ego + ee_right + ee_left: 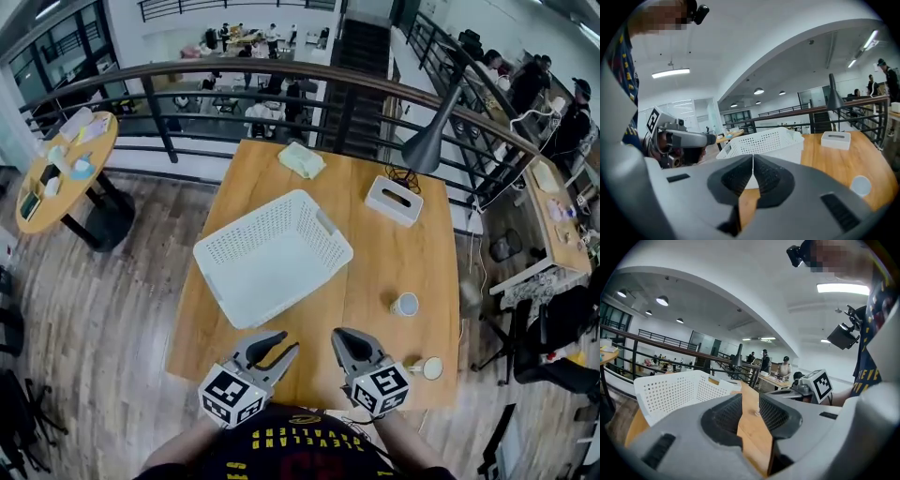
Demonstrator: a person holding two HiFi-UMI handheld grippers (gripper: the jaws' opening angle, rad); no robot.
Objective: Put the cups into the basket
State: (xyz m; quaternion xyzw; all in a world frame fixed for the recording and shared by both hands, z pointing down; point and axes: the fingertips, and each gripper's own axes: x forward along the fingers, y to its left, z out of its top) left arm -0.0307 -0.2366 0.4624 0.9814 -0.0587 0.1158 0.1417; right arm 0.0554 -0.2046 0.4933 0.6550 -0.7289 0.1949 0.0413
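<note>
A white perforated basket (272, 253) stands in the middle of the wooden table (375, 253), and shows too in the left gripper view (675, 390) and the right gripper view (764, 140). One small white cup (405, 304) stands right of the basket (860, 185). A second cup (429, 367) lies on its side near the front right edge. My left gripper (286, 343) hovers at the table's near edge, its jaws a little apart with nothing between them (746, 401). Beside it my right gripper (340, 336) is shut and empty (753, 161), left of the fallen cup.
A white tissue box (394, 201), a grey lamp (427, 145), a coiled cable (405, 176) and a pale green cloth (302, 159) sit at the far end. A dark railing (281, 94) runs behind the table. A round table (66, 169) stands far left.
</note>
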